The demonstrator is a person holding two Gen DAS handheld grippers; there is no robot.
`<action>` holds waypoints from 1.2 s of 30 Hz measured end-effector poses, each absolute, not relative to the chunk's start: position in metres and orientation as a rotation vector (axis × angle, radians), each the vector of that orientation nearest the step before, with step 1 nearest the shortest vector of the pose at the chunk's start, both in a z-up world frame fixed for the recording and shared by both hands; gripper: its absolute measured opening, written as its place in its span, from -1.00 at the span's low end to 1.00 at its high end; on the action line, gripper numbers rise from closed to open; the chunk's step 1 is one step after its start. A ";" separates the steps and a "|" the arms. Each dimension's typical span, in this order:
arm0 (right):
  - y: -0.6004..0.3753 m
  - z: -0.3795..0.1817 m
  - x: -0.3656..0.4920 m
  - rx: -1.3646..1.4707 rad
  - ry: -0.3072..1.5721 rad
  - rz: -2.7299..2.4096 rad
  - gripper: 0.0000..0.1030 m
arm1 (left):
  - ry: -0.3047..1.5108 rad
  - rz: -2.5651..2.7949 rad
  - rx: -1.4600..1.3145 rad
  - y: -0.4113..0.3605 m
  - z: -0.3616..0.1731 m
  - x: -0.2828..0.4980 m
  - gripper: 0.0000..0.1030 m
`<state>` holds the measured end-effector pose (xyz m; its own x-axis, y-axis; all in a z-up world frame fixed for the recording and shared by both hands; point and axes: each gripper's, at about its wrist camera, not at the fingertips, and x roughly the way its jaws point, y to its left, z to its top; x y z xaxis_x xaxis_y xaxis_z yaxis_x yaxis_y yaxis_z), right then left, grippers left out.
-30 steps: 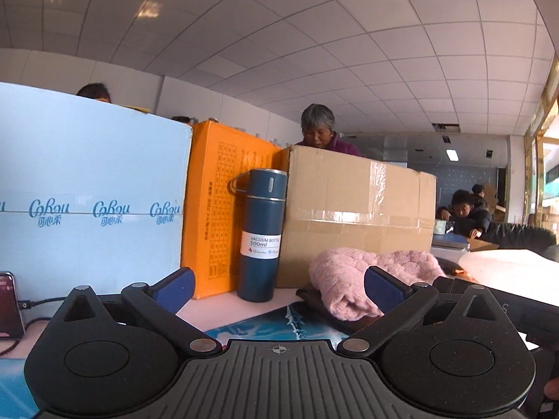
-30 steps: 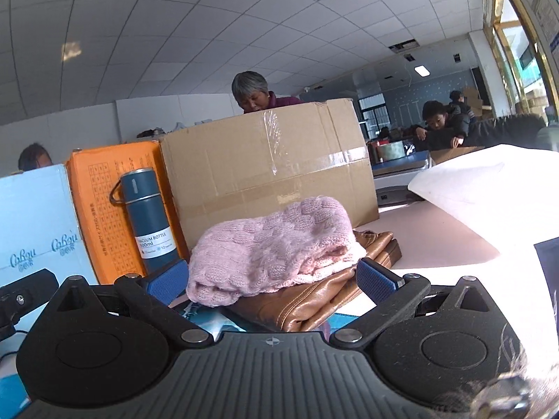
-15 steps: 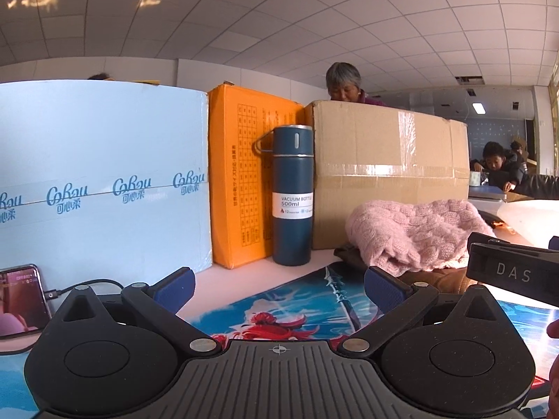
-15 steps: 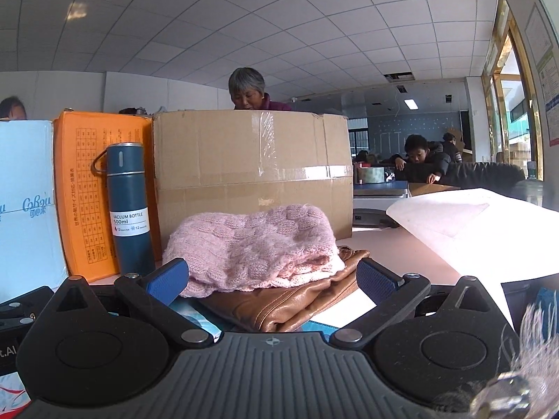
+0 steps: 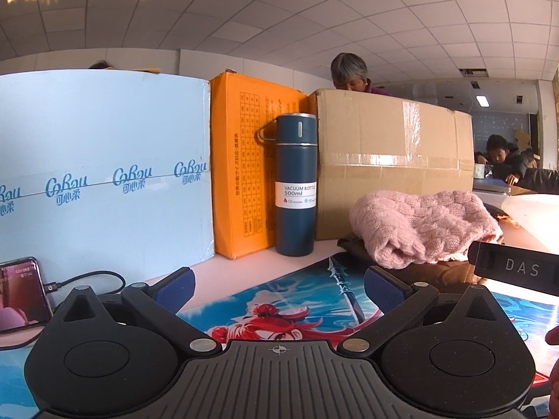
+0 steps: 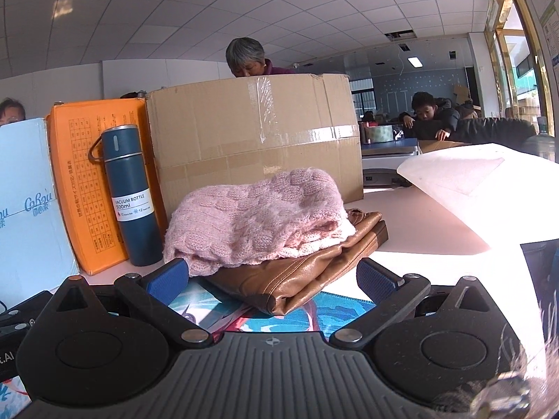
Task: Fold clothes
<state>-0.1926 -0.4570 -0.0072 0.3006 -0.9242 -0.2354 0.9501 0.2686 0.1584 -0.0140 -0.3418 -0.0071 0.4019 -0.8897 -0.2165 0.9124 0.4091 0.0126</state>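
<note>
A folded pink knit sweater (image 6: 258,216) lies on top of a folded brown leather garment (image 6: 300,276), on the far edge of a printed desk mat (image 5: 314,303). My right gripper (image 6: 272,276) is open, low over the mat, with the stack just beyond its blue fingertips. My left gripper (image 5: 277,286) is also open and holds nothing; the pink sweater (image 5: 422,227) sits ahead and to its right. The body of the other gripper (image 5: 517,267) shows at the right edge of the left wrist view.
Behind the clothes stand a taped cardboard box (image 6: 255,139), an orange box (image 5: 244,160), a light blue box (image 5: 101,174) and a dark blue vacuum bottle (image 5: 296,188). A phone (image 5: 21,293) on a cable leans at the left. White sheet (image 6: 489,188) at right. People sit beyond.
Both grippers have tilted down and drawn back a little, so more of the printed mat shows. The left view has swung leftward. Jaws stay open and the clothes have not moved.
</note>
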 end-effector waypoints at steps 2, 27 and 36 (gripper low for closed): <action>-0.458 -0.007 -0.193 0.298 0.106 -1.264 1.00 | 0.192 -1.144 0.136 -0.343 -0.007 -0.013 1.00; -0.462 -0.009 -0.198 0.347 0.101 -1.258 1.00 | 0.186 -1.139 0.147 -0.342 -0.006 -0.015 1.00; -0.463 -0.009 -0.199 0.356 0.101 -1.255 1.00 | 0.184 -1.138 0.152 -0.343 -0.006 -0.015 1.00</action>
<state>-0.1989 -0.4633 -0.0093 0.3142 -0.9108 -0.2678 0.9419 0.2638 0.2080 -0.0153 -0.3431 -0.0058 0.4072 -0.8857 -0.2228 0.9108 0.4121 0.0265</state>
